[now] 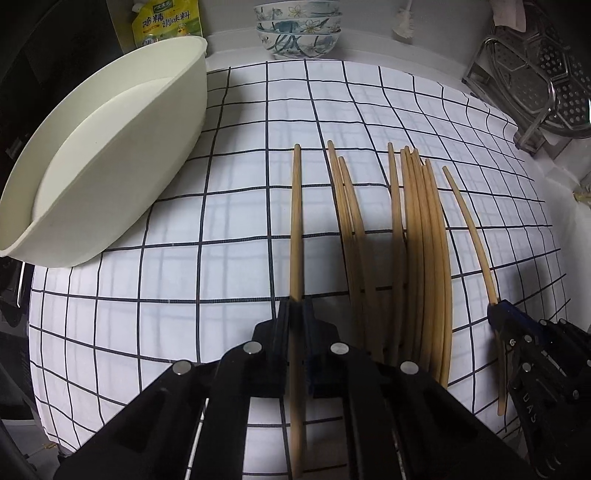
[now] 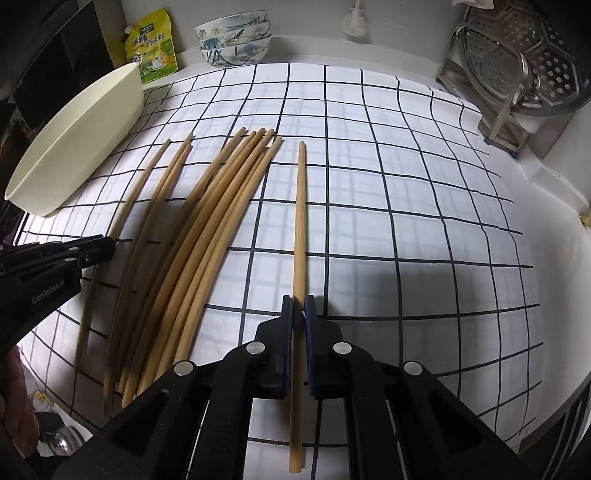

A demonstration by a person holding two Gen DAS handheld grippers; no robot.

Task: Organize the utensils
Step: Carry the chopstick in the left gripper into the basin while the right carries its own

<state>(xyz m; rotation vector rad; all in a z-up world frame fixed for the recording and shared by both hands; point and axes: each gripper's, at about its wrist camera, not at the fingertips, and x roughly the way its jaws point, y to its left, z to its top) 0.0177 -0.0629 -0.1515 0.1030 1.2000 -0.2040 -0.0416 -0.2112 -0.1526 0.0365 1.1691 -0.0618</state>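
Chopsticks [image 2: 192, 236] lie side by side on the checked cloth [image 2: 406, 221]; my left gripper [image 1: 295, 306] is clenched on the leftmost stick [image 1: 295, 221], my right gripper [image 2: 298, 306] on the rightmost [image 2: 300, 221], I judge so both can go to the tub [image 1: 110, 147]

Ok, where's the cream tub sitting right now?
The cream tub lies tilted at the far left edge of the checked cloth, left of the chopsticks and in front of the yellow seasoning pouch.
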